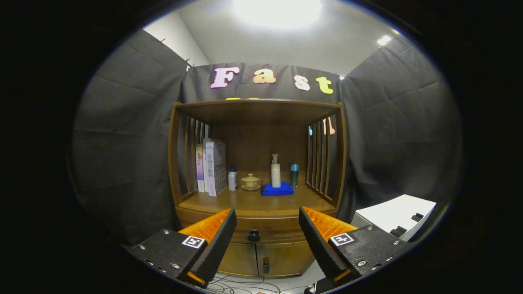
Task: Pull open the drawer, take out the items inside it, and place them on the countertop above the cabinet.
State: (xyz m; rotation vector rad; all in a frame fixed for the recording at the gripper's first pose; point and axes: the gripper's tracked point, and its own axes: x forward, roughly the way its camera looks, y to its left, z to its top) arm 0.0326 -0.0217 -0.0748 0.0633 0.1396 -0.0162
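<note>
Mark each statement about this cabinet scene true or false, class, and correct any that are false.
1. The drawer is shut, its knob lying between the fingers and beyond them. True.
2. The gripper is shut on the knob. False: its fingers stand wide apart, touching nothing.
3. A pump bottle stands on a folded blue cloth on the countertop. True.
4. The books lie flat in a stack. False: they stand upright by the slats of the cabinet's side.
5. A small lidded cup sits between a white bottle and the blue cloth. True.
6. The two doors under the drawer hang open. False: both are closed.
</note>
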